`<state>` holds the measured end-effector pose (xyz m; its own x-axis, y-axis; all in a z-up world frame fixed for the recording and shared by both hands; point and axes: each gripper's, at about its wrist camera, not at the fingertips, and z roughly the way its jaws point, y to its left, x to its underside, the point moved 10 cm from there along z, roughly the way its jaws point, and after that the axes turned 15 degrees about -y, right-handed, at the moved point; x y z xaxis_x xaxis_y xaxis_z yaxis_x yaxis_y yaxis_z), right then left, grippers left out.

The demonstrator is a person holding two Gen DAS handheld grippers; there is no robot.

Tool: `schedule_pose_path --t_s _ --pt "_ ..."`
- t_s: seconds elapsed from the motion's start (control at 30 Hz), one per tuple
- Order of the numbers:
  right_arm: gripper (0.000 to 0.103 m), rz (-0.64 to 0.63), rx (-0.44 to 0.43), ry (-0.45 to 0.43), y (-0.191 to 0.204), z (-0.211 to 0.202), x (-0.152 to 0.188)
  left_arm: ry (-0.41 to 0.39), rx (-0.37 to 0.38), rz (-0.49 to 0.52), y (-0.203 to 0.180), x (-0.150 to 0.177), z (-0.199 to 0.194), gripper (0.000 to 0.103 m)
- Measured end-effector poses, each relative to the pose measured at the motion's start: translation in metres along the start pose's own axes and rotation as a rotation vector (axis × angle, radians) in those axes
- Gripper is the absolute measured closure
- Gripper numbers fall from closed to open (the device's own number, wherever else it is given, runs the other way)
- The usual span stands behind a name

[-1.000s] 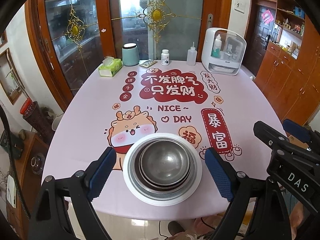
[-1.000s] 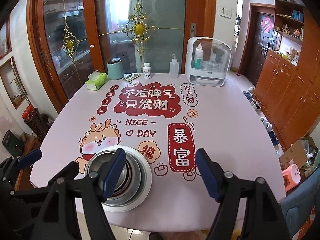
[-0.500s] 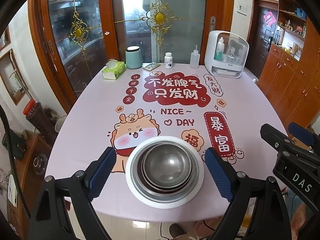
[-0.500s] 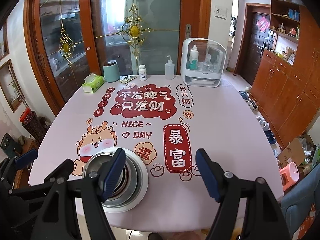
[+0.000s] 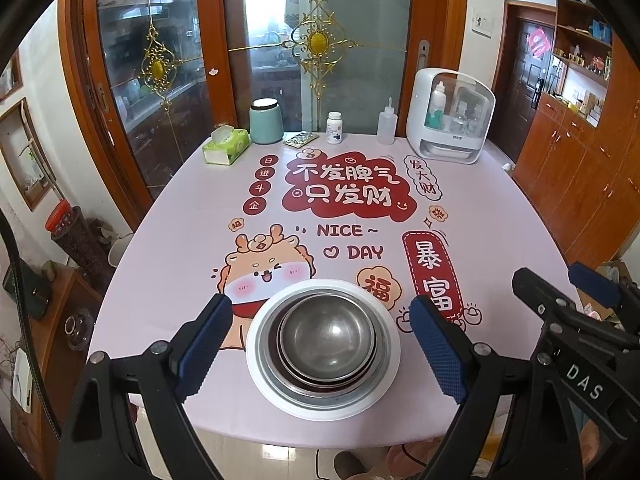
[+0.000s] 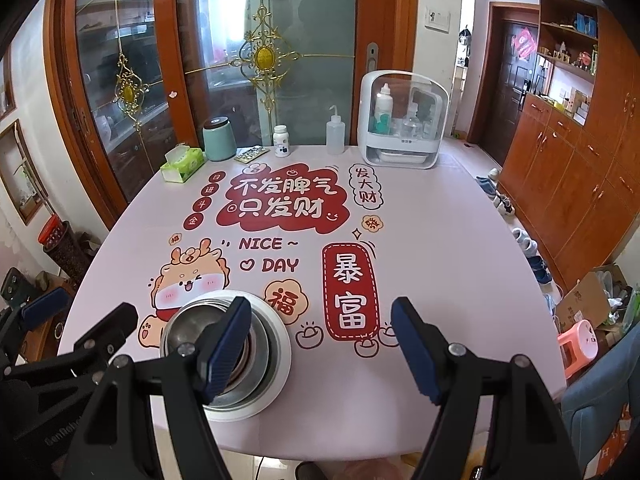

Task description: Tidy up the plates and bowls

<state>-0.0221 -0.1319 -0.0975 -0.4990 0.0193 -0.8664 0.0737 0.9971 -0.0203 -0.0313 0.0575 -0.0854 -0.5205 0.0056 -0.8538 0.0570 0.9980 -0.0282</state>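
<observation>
Dull brushed-metal bowls (image 5: 328,336) nested on a glossy white plate (image 5: 390,364); beneath the plate, a smooth, matt printed tablecloth (image 5: 480,216).

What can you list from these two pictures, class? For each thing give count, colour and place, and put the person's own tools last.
white plate: one, white, near table edge, under the bowls
metal bowls: nested stack, silver, on the plate; exact count unclear
table: one, pink printed cover
tissue box: one, green, far left
jar: one, mint green, far edge
pill bottle: one, white, far edge
squeeze bottle: one, clear, far edge
storage case: one, white, far right
left hand-held gripper: open, astride the plate
right hand-held gripper: open, right of the plate
</observation>
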Motion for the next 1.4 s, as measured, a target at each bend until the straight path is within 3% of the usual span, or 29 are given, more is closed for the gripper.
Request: schedule_pose_path --t_s 1.4 --pt "0.030 -0.011 -0.015 -0.005 -0.004 -0.003 0.000 0.010 -0.008 -0.002 -0.012 0.002 -0.005 0.014"
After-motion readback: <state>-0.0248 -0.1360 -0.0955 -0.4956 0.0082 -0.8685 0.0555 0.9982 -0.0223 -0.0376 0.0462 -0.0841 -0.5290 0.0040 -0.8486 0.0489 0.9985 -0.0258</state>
